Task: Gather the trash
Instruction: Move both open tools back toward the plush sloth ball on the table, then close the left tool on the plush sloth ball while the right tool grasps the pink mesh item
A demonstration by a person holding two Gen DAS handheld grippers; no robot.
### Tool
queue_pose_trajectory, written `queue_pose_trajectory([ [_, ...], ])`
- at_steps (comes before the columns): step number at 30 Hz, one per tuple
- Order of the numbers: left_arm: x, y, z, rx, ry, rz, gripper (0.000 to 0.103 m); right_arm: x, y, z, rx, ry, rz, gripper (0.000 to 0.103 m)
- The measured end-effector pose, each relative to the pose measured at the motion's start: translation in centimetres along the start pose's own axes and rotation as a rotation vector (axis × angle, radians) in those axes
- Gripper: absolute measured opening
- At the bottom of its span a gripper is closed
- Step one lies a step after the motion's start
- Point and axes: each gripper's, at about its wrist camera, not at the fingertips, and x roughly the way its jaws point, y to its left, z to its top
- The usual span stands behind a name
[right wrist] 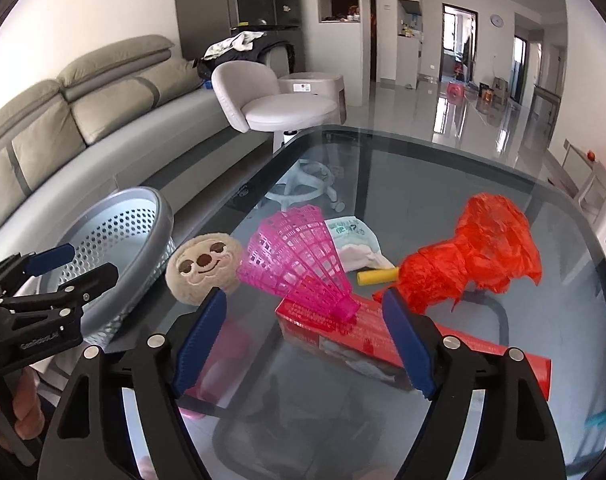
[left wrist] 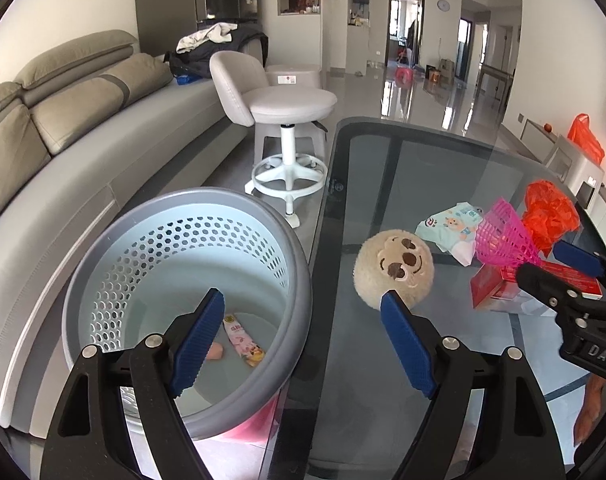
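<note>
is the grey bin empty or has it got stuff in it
Not empty. The left wrist view looks down into the grey bin: a pink wrapper and a small peach piece lie on its floor.

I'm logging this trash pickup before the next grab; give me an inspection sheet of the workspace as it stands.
Surface: dark glass table, reflective, things grouped near its front.
Job's things: grey perforated bin beside the table, a pink wrapper in its bottom; crumpled red plastic bag, white wipes packet, yellow tube and red carton on the glass.
Clutter: plush sloth ball; pink shuttlecock lying on the carton.
Grippers: left gripper open, empty, between bin and table; right gripper open, empty, above the carton.
Cables: nothing seen.
Surroundings: grey sofa, white stool, shiny floor.
</note>
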Motion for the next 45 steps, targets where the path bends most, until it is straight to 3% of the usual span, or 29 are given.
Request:
queue_pose_trajectory([
  [12,0.8,-0.2,0.1,0.003,0.008,-0.011,0.079,2.9,1.6,1.0,-0.094,0.022,-0.028,0.076],
  [15,1.0,-0.3,0.0,0.006,0.011,-0.012,0.079,3.2,1.8,1.1,-0.103,0.017,-0.031,0.066],
  [20,1.2,-0.5,-0.2,0.013,0.015,-0.013,0.079,2.5,1.8,1.1,-0.088,-0.006,-0.008,0.064],
  [31,1.2,-2.0,0.3,0.037,-0.005,-0.03,0.082,-0.5,-1.6,1.7,0.083,-0.06,0.07,0.061],
  [45,5.9,-6.6,1.4,0.083,0.08,-0.052,0.082,-3.1,-5.0,2.4,0.217,-0.114,0.129,0.061],
])
